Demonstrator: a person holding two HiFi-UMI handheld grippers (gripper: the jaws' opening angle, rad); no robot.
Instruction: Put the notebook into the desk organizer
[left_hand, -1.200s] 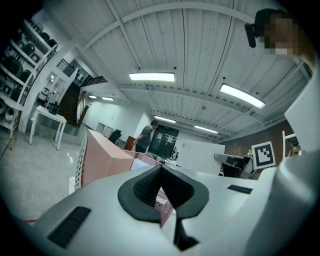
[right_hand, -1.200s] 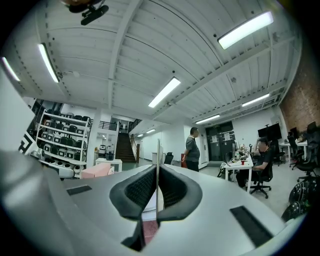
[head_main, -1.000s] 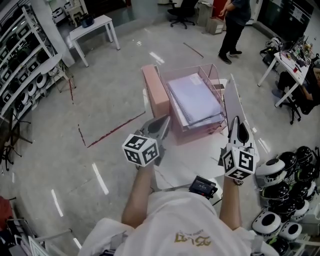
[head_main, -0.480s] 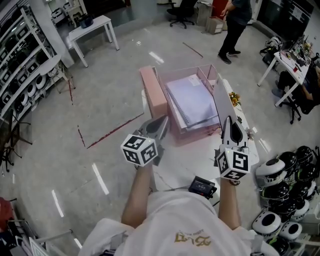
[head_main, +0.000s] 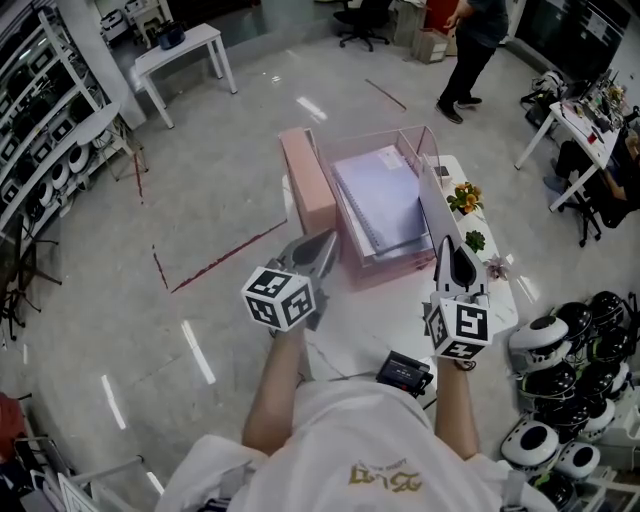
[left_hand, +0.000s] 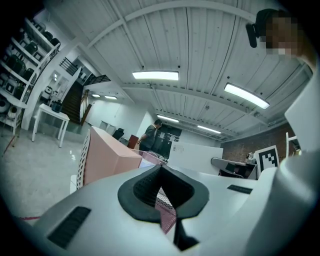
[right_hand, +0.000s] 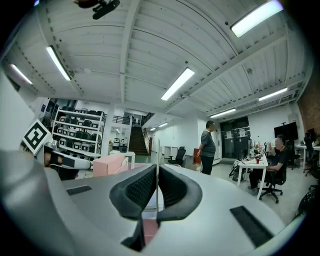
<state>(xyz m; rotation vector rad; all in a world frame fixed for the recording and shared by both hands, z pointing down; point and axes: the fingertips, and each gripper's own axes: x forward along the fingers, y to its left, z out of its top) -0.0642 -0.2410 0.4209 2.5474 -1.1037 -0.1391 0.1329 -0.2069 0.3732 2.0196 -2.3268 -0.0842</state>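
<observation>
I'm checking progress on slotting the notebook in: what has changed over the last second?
The right hand-held gripper, clamped on the thin grey notebook held on edge, has carried it left, from beside the translucent pink desk organizer to about its right wall. Nothing was taken hold of or let go. The left hand-held gripper, the organizer and the pale spiral-bound pad lying in it stayed put.

Box (head_main: 308, 180) left of organizer (head_main: 385, 272); notebook (head_main: 432, 205) upright at its right side.
</observation>
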